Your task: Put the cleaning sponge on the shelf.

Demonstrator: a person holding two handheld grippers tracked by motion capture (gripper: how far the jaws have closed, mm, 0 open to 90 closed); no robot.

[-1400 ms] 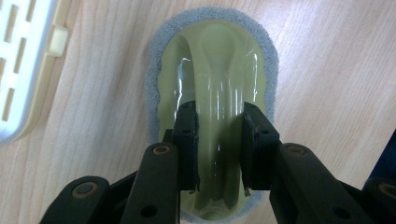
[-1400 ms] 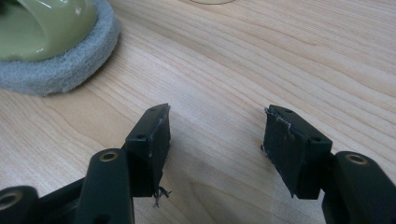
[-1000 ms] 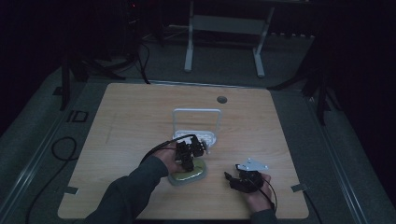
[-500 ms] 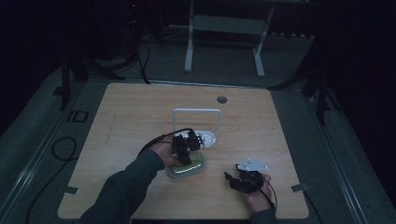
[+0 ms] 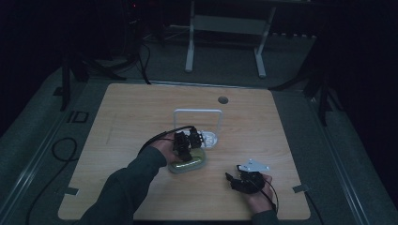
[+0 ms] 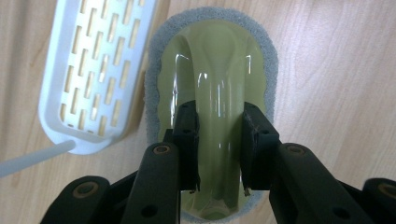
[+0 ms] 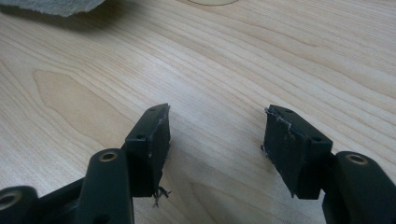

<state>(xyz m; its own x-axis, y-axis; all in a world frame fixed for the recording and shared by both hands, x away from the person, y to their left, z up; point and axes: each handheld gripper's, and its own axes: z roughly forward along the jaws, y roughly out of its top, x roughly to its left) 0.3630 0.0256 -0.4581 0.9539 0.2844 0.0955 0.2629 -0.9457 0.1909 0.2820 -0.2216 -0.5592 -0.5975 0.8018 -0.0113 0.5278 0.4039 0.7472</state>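
Note:
A yellow-green scrubber (image 6: 219, 70) with a grey sponge base (image 6: 270, 60) lies on the wooden table (image 5: 141, 117) near its middle. My left gripper (image 6: 219, 149) points down at it, shut on its arched plastic handle, with a pad pressed on each side. In the high view the left gripper (image 5: 187, 149) sits over the scrubber (image 5: 190, 166), just in front of a white slotted tray (image 5: 209, 139). The right gripper (image 5: 231, 180) rests low near the table's front right; its jaws (image 7: 217, 135) stand open over bare wood with nothing between them.
The white slotted tray (image 6: 93, 74) lies right beside the scrubber, and a white wire frame (image 5: 198, 112) stands upright behind it. A round cable hole (image 5: 223, 100) sits at the table's far side. Cables trail from both grippers. The room around the table is dark.
The left gripper and the scrubber have shifted a little away from the person, toward the white tray. The right gripper has stayed where it was.

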